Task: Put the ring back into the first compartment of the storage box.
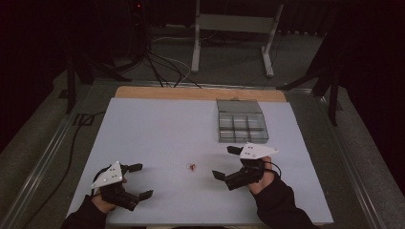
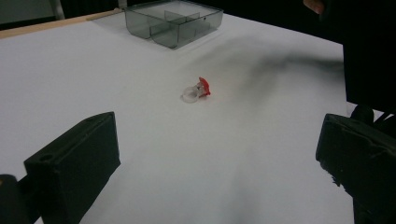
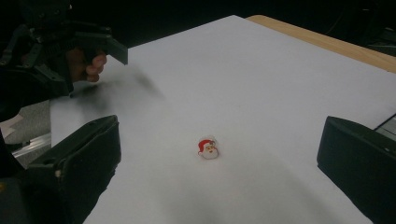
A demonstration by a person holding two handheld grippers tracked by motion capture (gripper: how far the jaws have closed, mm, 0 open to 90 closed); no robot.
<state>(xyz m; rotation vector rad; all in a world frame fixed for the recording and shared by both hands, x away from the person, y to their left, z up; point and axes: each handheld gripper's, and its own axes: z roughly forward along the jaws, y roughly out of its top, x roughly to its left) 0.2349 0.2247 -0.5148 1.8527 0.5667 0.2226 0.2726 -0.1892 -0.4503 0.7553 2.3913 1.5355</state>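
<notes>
While both pairs of tongs hang back, the little Santa ring [image 3: 208,149] lies alone on the white sheet [image 1: 157,129], between the two grippers and nearer the person's edge than the far one. From the left gripper view it looks like a clear plastic band with a red-and-white Santa face [image 2: 202,87] on top, tipped over onto its side.

It is small, light and slick-looking, so I'd guess a jaw coming down a touch off-centre would flick it across the paper rather than catch it, and pinching the round band could make it squirt out sideways.

Beyond it, toward the far right of the sheet, sits a smoky grey compartment box [image 1: 241,121], well apart from the ring.

Nearer the ring, the right gripper [image 1: 227,162] is turned inward toward it, jaws spread wide with nothing between them, the hand [image 1: 260,180] low over the table. Over on the other side, the left gripper [image 1: 138,180] is likewise gaping and empty, angled toward the centre, its hand [image 1: 102,198] close to the near edge.
</notes>
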